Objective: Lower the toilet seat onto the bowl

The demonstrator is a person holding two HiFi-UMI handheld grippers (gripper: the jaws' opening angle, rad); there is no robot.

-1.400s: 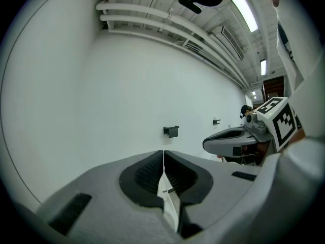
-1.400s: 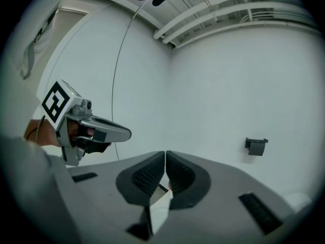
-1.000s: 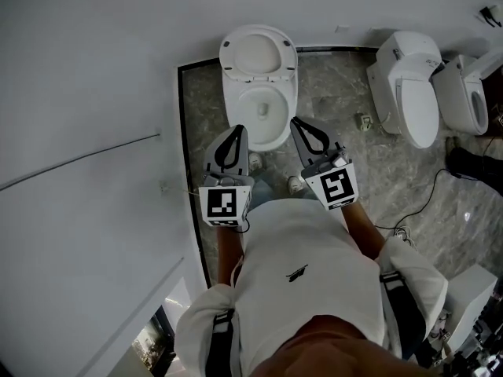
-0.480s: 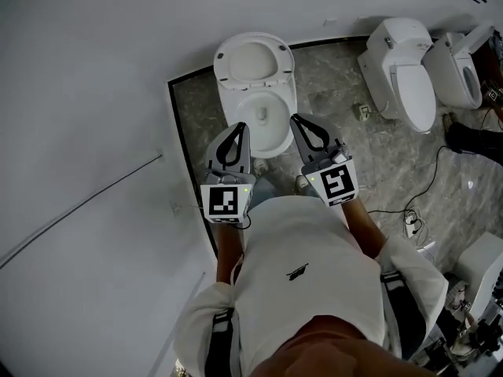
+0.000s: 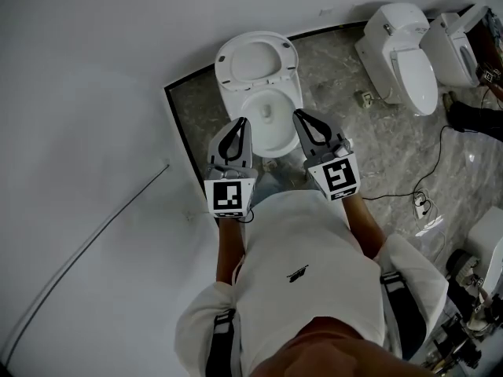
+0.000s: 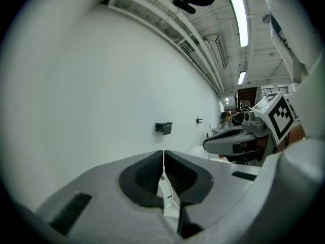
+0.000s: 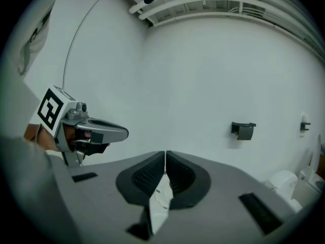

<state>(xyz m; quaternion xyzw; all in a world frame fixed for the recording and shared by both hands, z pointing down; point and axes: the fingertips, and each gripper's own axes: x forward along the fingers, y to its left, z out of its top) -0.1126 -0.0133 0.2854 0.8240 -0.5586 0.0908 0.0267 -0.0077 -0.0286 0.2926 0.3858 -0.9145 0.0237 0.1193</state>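
Person faces an open toilet, holding a closed gripper in each hand.

Head view: the toilet seat [image 5: 255, 60] stands raised at 12 o'clock of the bowl [image 5: 269, 124], not lowered onto it. The left gripper [image 5: 238, 128] and right gripper [image 5: 302, 120] are held side by side at 6 o'clock of the bowl, tips showing over its near edge, well apart from the seat. 2 more toilets [image 5: 401, 49] stand at 2 o'clock on the marbled floor [image 5: 361, 148].
Left gripper view: fingers pressed together with nothing gripped, pointing at a white wall [image 6: 101, 95] that carries a small dark bracket [image 6: 163, 127]; the right gripper shows at 3 o'clock.
Right gripper view: fingers together, nothing gripped; the left gripper shows at 9 o'clock, the bracket at 3 o'clock.
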